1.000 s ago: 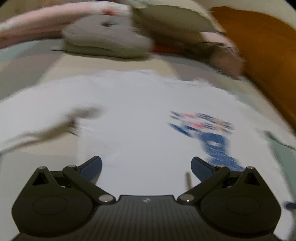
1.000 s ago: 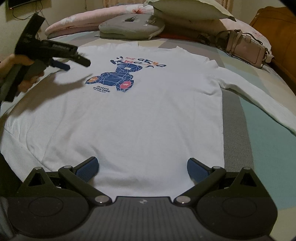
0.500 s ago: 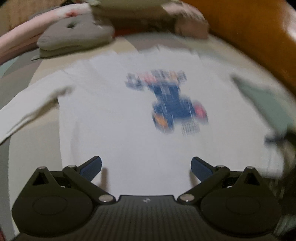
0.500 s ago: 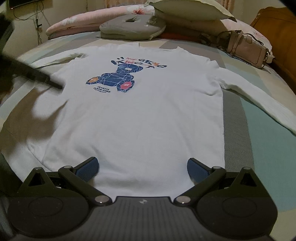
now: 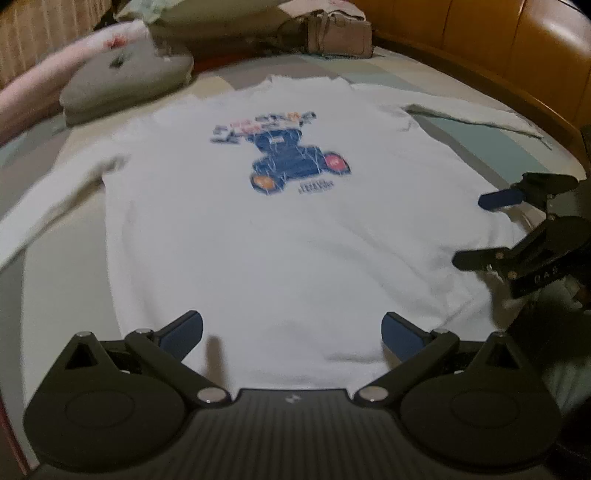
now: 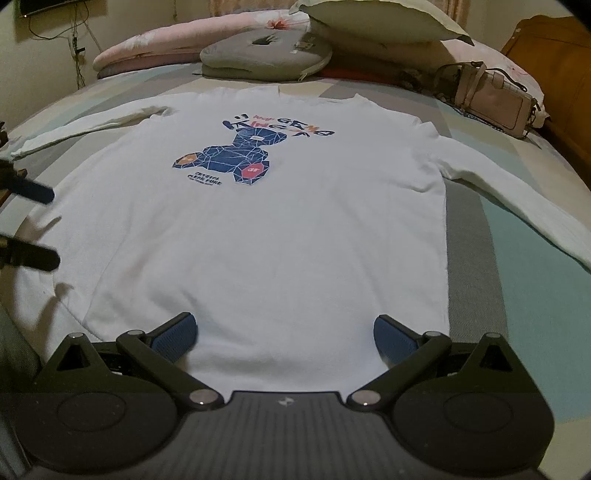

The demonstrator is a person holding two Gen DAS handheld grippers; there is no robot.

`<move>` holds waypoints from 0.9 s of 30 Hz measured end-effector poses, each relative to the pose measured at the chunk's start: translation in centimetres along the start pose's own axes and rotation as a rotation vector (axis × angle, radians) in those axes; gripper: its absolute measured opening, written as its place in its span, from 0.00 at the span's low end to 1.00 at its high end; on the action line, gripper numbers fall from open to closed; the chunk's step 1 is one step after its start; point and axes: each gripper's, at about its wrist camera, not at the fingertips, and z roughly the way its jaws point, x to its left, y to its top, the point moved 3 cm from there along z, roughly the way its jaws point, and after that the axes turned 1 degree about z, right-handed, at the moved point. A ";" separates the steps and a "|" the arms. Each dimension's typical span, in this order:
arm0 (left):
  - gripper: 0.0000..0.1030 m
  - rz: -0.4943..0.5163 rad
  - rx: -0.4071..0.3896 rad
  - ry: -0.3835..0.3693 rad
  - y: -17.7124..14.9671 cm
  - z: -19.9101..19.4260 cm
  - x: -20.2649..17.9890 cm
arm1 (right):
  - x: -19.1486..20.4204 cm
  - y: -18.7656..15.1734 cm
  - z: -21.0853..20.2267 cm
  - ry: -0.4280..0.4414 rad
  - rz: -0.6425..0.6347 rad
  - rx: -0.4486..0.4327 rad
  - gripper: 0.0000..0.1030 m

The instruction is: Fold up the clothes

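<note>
White sweatshirt (image 6: pixel 258 229) flat on bed (image 6: pixel 524 258), long axis running away from both grippers, hem nearest; left gripper (image 5: pixel 291 332) and right gripper (image 6: pixel 284 332) fingers spread, empty.

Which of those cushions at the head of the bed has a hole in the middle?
The flat grey cushion just beyond the shirt's collar: it has a dimple in its centre. The cream pillow and pink floral pillow beside it are plain.

A white long-sleeved shirt (image 6: pixel 258 229) was laid flat, sleeves spread, on a bed (image 6: pixel 524 266) covered in grey and teal blocks. Pillows (image 6: pixel 373 22), a grey cushion (image 6: pixel 266 55) and a pink handbag (image 6: pixel 491 99) were piled at its head.
</note>
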 end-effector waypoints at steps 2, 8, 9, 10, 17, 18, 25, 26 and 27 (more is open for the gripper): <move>0.99 -0.022 0.029 0.000 -1.1 0.4 0.0 | 0.1 -0.1 -0.1 -0.006 0.004 -0.006 1.00; 0.99 -0.013 0.016 -0.005 -2.8 -1.2 0.0 | 0.3 -0.5 -0.4 -0.020 0.005 -0.005 1.00; 0.99 -0.012 0.009 0.002 -2.7 -1.5 0.0 | 0.3 -0.5 -0.5 -0.023 0.006 -0.004 1.00; 0.99 -0.012 0.001 0.009 -2.6 -1.7 0.1 | 0.3 -0.5 -0.6 -0.023 0.010 0.006 1.00; 0.99 -0.016 -0.055 0.017 -0.7 -1.4 0.2 | 1.4 2.0 -1.7 0.094 0.048 0.014 1.00; 0.99 -0.015 -0.062 0.023 -0.4 -1.1 0.2 | 1.8 2.5 -1.5 0.100 0.038 0.008 1.00; 0.99 -0.073 -0.019 0.054 -0.8 1.1 2.0 | 3.4 3.3 2.4 0.092 -0.076 0.029 1.00; 0.99 -0.057 -0.026 0.055 -1.3 0.9 2.2 | 3.2 2.9 2.0 0.096 -0.100 0.021 1.00; 0.99 -0.041 -0.033 0.056 -1.7 0.7 2.4 | 2.8 2.4 1.7 0.099 -0.123 0.019 1.00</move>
